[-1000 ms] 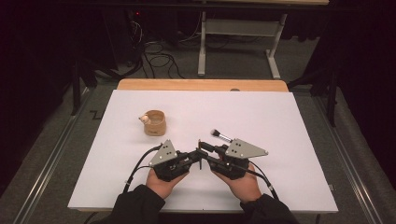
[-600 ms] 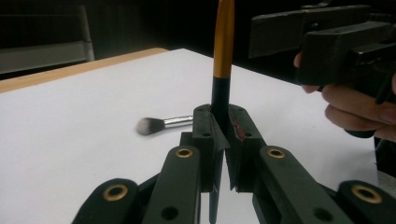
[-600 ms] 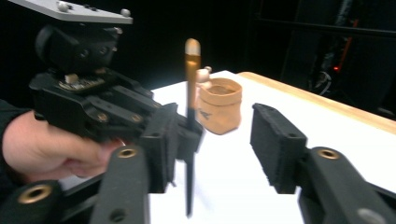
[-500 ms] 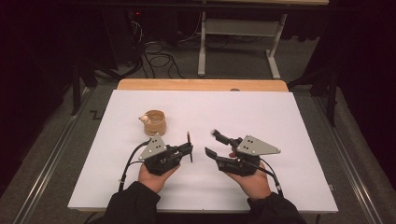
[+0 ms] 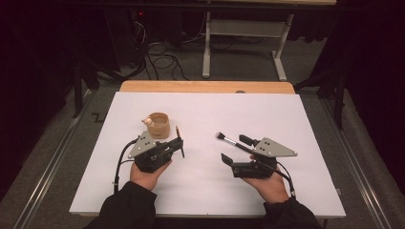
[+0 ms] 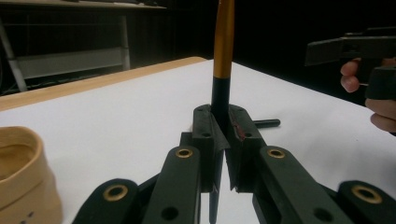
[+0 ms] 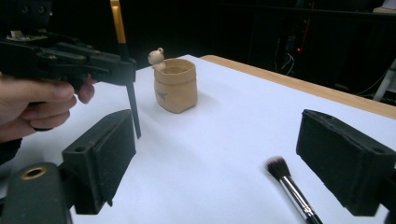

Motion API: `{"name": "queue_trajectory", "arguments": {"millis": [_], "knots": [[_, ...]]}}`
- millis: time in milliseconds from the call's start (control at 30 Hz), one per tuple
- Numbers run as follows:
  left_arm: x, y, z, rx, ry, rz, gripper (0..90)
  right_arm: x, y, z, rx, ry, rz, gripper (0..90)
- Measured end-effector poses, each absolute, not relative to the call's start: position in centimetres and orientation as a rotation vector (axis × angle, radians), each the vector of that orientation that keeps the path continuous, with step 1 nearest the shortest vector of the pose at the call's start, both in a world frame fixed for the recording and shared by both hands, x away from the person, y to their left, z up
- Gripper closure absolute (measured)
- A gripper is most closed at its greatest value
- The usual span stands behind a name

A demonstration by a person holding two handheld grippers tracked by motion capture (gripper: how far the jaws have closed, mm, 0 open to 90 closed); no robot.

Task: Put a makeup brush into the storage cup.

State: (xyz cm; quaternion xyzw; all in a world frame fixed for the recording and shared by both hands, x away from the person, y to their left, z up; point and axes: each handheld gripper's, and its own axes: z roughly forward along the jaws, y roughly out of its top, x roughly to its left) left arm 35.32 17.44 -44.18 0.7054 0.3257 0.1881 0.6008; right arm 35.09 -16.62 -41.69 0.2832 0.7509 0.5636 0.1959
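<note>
Two grippers sit low over the white table in the high view. The left gripper holds a thin black and gold stick upright, just beside a small tan cup. The right gripper is well apart from it, jaws spread wide, with a makeup brush lying on the table between them, bristles pointing toward the cup.

Looking along the left gripper, the jaws are clamped tight on the stick, which rises straight up, black at the grip and gold above. The cup shows at the lower left edge.

From the right gripper, the jaws stand wide open. The brush lies on the table between them, nearer the right-hand jaw. Farther off, the left gripper holds the stick upright near the cup.
</note>
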Motion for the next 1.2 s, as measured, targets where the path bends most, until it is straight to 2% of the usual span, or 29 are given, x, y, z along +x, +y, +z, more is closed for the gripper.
{"name": "queue_trajectory", "arguments": {"millis": [733,1200], "knots": [[35.8,20.2,-43.8,1.617,0.812,0.519,83.1,34.9,-20.1,-42.2,0.858,2.053,1.524,0.5],[36.1,22.7,-43.5,1.573,0.875,0.582,83.2,34.6,-22.3,-43.0,0.893,2.031,1.491,0.4]]}}
